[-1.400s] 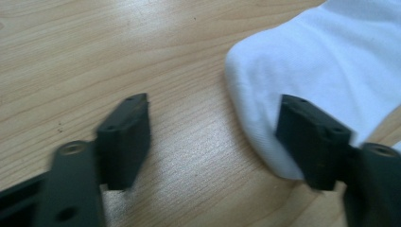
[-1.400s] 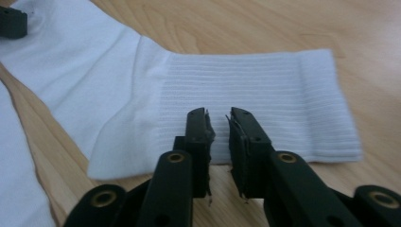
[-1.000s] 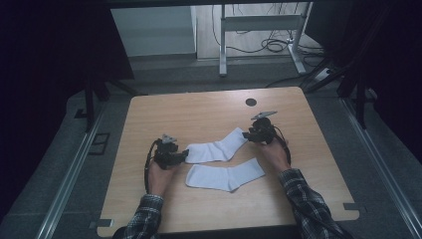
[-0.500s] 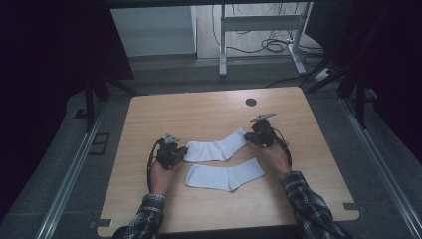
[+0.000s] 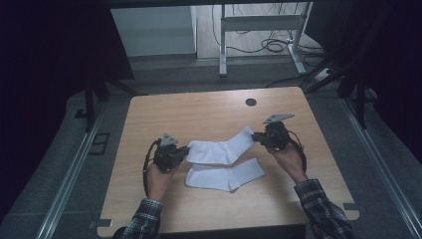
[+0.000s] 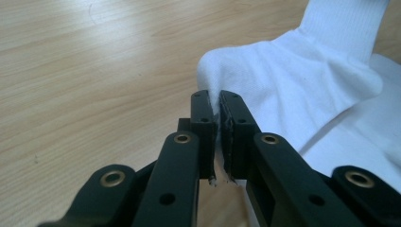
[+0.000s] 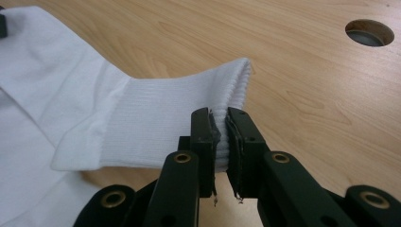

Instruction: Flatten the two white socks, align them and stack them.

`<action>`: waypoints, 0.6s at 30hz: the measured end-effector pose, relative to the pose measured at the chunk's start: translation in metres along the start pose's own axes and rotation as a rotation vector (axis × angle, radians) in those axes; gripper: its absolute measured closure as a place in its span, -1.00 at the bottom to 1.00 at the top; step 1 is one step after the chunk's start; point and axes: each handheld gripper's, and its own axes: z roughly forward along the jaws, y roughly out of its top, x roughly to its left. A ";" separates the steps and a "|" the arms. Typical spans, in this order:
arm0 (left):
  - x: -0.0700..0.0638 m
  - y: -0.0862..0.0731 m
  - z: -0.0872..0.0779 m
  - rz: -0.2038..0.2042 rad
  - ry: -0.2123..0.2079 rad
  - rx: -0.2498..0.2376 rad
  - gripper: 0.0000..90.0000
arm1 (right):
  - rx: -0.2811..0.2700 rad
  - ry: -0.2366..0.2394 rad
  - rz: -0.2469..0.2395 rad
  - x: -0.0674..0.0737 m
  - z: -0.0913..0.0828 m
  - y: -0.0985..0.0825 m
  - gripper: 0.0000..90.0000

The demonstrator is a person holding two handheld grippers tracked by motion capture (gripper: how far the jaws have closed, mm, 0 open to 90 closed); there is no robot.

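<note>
The left gripper (image 6: pixel 217 118) has its black jaws pinched nearly together on the toe end of the upper sock (image 6: pixel 293 90), a fold of soft white knit caught between the pads. The right gripper (image 7: pixel 218 127) is clamped the same way on that sock's ribbed cuff (image 7: pixel 189 118), the fine vertical ribs bunching where the pads press.

In the high view the left gripper (image 5: pixel 171 152) sits left of centre and the right gripper (image 5: pixel 268 135) right of centre, with the upper sock (image 5: pixel 219 149) stretched between them, its cuff end higher in the frame than its toe. The second sock (image 5: pixel 224 175), equally white and L-shaped, lies flat just below it on the table (image 5: pixel 199 109), touching or nearly so near the middle.

The table is pale wood-grain laminate with rounded corners and a round cable hole (image 5: pixel 251 102) toward its upper right. Plaid sleeves (image 5: pixel 323 211) enter from the bottom edge. Around the table the floor is grey; dark hangings close both sides, and at the top of the frame stand a metal frame (image 5: pixel 259 30) and loose cables (image 5: pixel 271 46).
</note>
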 end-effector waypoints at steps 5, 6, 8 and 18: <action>-0.011 -0.007 -0.018 0.021 -0.019 -0.006 0.88 | 0.000 0.026 -0.005 0.010 -0.025 -0.013 0.79; -0.013 -0.009 -0.021 0.023 -0.024 -0.006 0.88 | 0.000 0.033 -0.002 0.012 -0.029 -0.015 0.79; -0.014 -0.010 -0.023 0.027 -0.028 -0.008 0.88 | -0.001 0.047 0.001 0.016 -0.035 -0.020 0.79; -0.030 -0.027 -0.031 0.046 -0.053 0.040 0.88 | 0.054 0.075 -0.031 0.037 -0.045 -0.041 0.79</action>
